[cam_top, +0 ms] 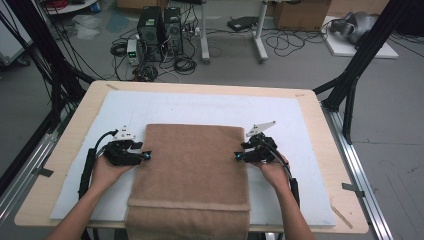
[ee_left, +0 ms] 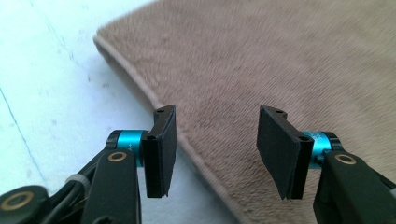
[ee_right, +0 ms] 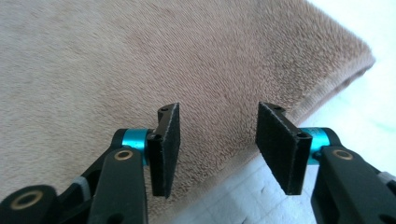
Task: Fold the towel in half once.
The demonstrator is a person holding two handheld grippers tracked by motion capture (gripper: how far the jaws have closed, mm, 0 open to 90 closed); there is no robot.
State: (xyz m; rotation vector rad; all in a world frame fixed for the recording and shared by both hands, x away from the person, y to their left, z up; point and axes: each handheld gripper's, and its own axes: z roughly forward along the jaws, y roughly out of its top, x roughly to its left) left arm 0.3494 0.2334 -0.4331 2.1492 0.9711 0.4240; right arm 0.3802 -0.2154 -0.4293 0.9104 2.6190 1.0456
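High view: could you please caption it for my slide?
Both tongs, left and right, open at opposite edges of a brown towel on a white mat.

Brown towel, plush, folded into a rectangle, lies flat at table centre, its near end overhanging the front edge.

High view: even, soft overhead light, slightly low-res, floor beyond the table's far edge dimmer. Faint shadows under both hands. Both gripper views: towel blurred toward the top, white mat near blown out, pads sharp.
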